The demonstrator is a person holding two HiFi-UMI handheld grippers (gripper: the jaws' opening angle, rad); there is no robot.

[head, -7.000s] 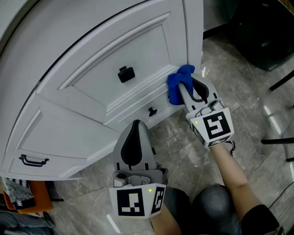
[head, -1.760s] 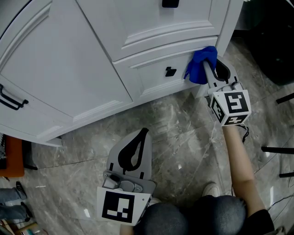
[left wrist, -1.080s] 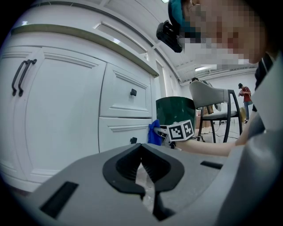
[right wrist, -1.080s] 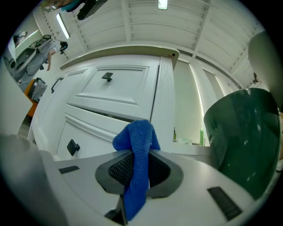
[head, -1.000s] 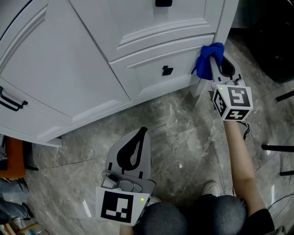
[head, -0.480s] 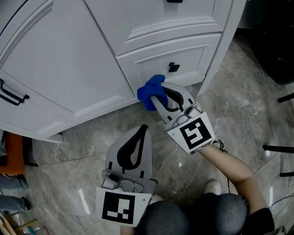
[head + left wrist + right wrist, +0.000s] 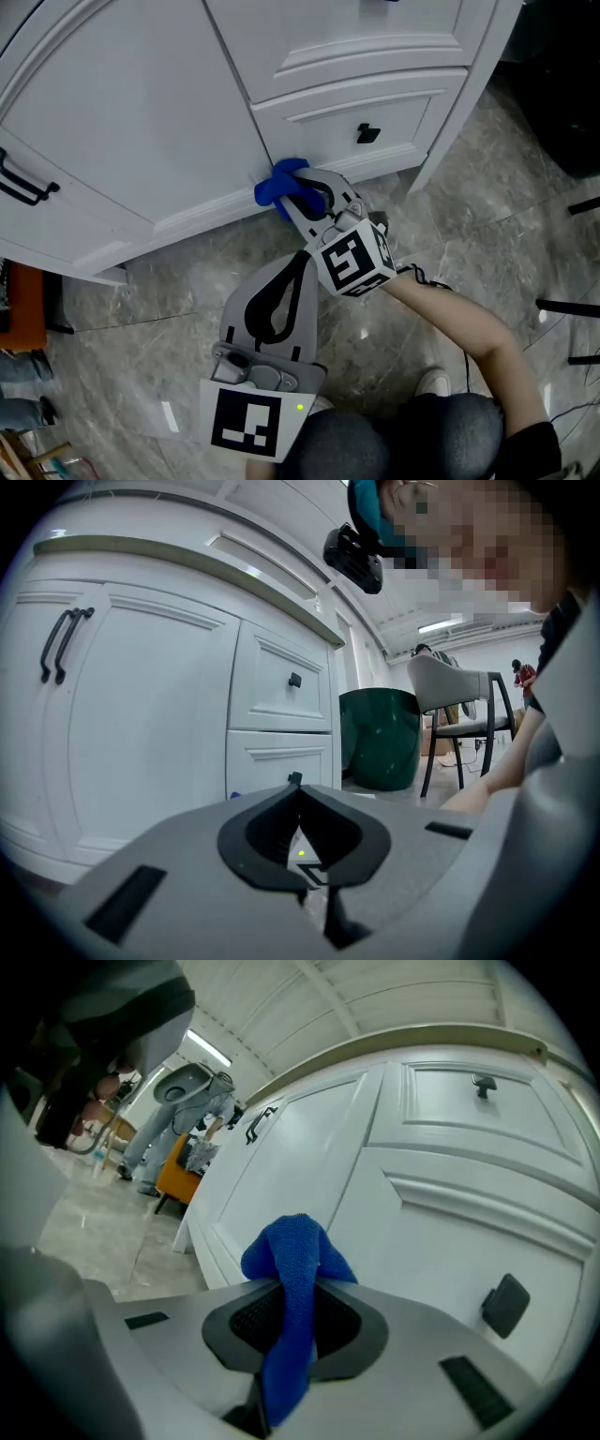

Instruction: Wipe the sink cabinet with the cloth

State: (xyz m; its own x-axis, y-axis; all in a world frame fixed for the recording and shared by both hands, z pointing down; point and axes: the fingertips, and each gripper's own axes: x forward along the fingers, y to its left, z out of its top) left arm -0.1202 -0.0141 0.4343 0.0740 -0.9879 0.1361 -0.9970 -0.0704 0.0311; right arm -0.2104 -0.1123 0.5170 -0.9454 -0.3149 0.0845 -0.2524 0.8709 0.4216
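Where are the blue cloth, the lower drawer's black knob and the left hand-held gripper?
blue cloth (image 7: 277,182), head view, on its bunched front end.
black knob (image 7: 367,134), head view, on its middle.
left hand-held gripper (image 7: 301,261), head view, between its fingertips.

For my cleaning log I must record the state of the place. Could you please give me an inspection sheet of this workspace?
Surface: white sink cabinet, doors and drawers shut; grey glossy floor below.
Job's things: blue cloth pressed at the cabinet's lower edge, left of the bottom drawer's black knob.
Clutter: orange object at the left edge, mostly cut off.
Grippers: right gripper shut on the cloth; left gripper shut, empty, apart from the cabinet.
Cables: thin dark cord by the right wrist.
Surroundings: green bin and a chair beyond the cabinet.
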